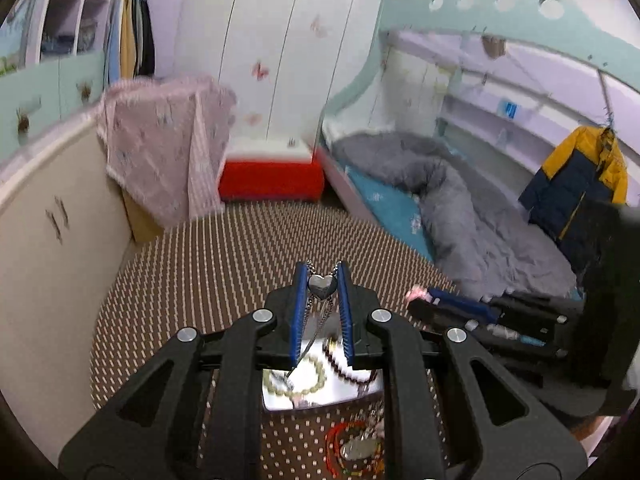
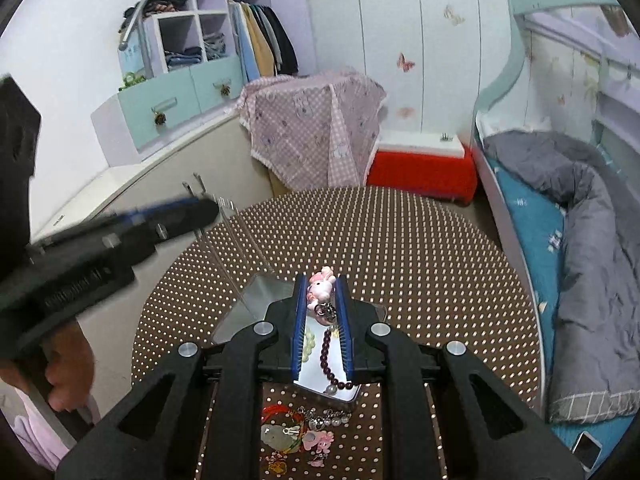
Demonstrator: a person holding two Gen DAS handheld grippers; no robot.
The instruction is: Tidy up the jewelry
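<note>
Left wrist view has the left claw [image 1: 323, 280] clamped on a heart necklace [image 1: 322, 285] above the tray [image 1: 280, 400], the right claw [image 2: 322, 286] pinching a pink charm [image 2: 320, 286]; both likely need lowering and releasing there.

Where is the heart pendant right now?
In the left wrist view, the heart pendant is pinched between the left gripper fingertips, its chain dangling toward the mirrored tray below.
</note>
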